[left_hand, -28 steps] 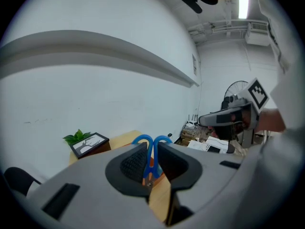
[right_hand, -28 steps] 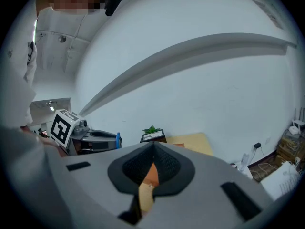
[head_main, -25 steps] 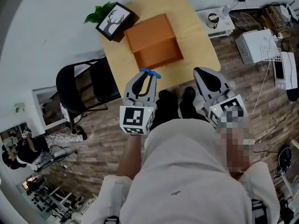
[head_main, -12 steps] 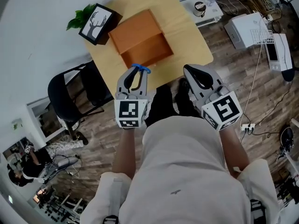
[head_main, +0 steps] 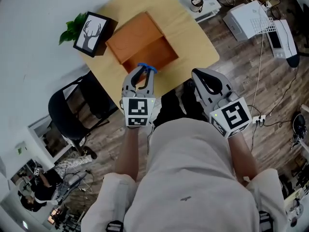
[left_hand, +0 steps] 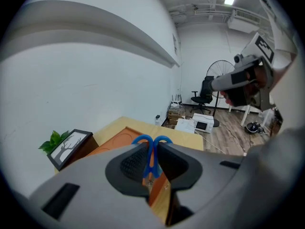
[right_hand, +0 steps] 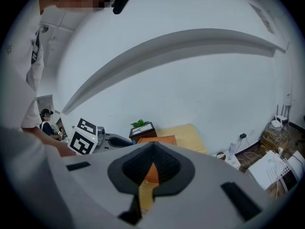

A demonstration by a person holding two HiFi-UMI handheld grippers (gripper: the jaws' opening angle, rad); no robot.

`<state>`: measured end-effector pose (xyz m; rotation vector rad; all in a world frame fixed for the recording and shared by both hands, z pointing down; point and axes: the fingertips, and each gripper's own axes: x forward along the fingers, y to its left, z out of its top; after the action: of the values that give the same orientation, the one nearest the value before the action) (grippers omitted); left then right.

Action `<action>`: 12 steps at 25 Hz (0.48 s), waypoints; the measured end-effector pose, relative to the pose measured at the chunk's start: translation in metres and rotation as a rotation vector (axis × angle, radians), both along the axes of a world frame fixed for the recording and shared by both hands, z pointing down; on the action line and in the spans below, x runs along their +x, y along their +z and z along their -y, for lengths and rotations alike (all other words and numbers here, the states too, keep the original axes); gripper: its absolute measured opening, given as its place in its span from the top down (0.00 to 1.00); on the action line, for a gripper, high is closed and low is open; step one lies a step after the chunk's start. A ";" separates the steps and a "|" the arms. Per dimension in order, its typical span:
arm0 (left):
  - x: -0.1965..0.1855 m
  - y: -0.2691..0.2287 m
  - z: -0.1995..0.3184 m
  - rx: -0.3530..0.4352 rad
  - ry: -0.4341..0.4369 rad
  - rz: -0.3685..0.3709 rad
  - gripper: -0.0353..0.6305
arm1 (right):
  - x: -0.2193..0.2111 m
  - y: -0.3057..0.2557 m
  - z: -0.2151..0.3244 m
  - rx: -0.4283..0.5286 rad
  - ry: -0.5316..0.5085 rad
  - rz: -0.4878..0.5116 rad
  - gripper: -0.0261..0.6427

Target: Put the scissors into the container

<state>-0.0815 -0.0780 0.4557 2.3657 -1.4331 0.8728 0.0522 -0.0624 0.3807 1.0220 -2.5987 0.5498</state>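
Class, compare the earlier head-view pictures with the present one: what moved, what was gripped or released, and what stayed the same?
The left gripper carried the blue scissors forward, so their handles now reach the near rim of the orange container. Nothing was taken or let go: it stays shut on the scissors. The right gripper stays shut and empty, by the near edge of the table.

**Right gripper** (right_hand: pixel 153 146): jaws are meeting at the tips and gripping nothing; orange and pale wood are showing through the gap beneath them.
**Container** (right_hand: pixel 162 139): orange, sitting on the table (right_hand: pixel 189 133) just beyond the jaw tips.
**Framed picture** (right_hand: pixel 143 129): standing at the table's far end, with a green plant (right_hand: pixel 139 123) showing behind it.
**Left gripper** (right_hand: pixel 125 141): pointing in from the left towards the container, its marker cube facing the camera.
**White wall** (right_hand: pixel 190 80): filling the background.
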 end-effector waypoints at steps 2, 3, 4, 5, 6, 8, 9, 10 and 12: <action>0.001 0.008 0.005 -0.013 0.036 0.008 0.85 | -0.001 0.002 0.002 -0.007 0.024 -0.010 0.96; 0.002 0.012 0.007 -0.021 0.051 0.012 0.85 | -0.002 0.003 0.003 -0.011 0.036 -0.015 0.96; 0.001 0.016 0.010 -0.029 0.063 0.015 0.85 | -0.004 0.004 0.004 -0.014 0.047 -0.019 0.96; 0.000 0.020 0.013 -0.038 0.074 0.015 0.85 | -0.005 0.005 0.005 -0.015 0.056 -0.023 0.96; 0.000 0.024 0.015 -0.046 0.083 0.014 0.85 | -0.007 0.007 0.006 -0.016 0.064 -0.026 0.96; 0.000 0.032 0.019 -0.064 0.100 0.011 0.85 | -0.008 0.009 0.006 -0.023 0.084 -0.034 0.96; 0.000 0.036 0.021 -0.074 0.107 0.011 0.85 | -0.008 0.010 0.006 -0.028 0.094 -0.038 0.96; -0.001 0.040 0.023 -0.085 0.113 0.014 0.85 | -0.008 0.011 0.007 -0.034 0.104 -0.042 0.96; -0.002 0.049 0.027 -0.110 0.125 0.019 0.85 | -0.009 0.013 0.008 -0.044 0.124 -0.046 0.96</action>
<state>-0.0832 -0.1054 0.5045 2.3912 -1.2216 0.9805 0.0432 -0.0708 0.3934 1.1727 -2.4850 0.6021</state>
